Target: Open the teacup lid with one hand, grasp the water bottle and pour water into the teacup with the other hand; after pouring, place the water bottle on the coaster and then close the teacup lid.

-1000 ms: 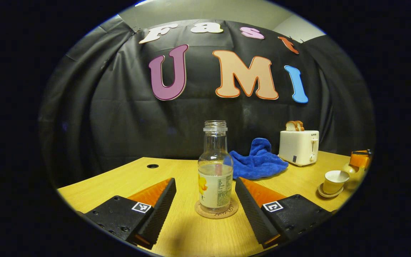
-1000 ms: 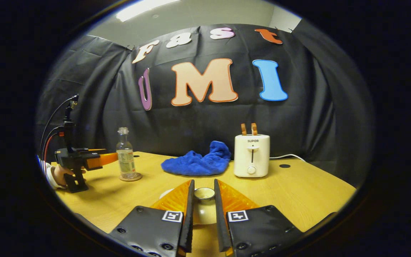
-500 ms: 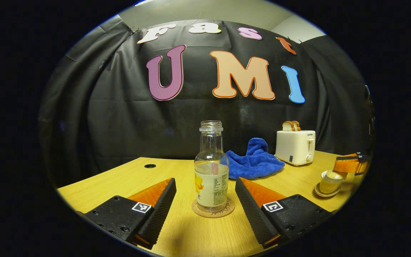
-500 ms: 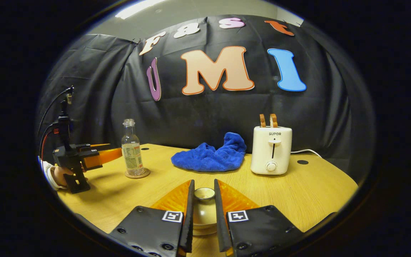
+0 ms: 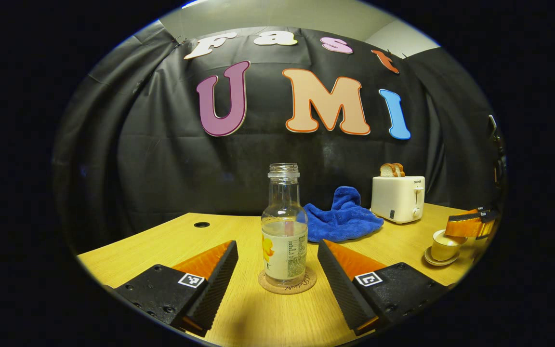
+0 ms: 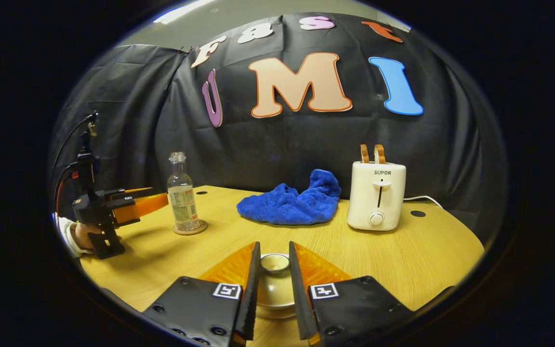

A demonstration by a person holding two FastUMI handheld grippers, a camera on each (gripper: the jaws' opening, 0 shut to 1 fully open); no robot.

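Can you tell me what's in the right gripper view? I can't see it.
The right gripper holds the teacup lid by its knob, low over the wooden table. Farther back stand a water bottle on a coaster, a blue towel and a white toaster; the left gripper points at the bottle.

My left gripper (image 6: 159, 202) has a blocky black body on a black handle, with dark and red cables (looping upward) from a mast on top; my right gripper (image 6: 273, 289) shows black screwed plates with square black-and-white markers; my cuff (image 6: 68, 236) is white.
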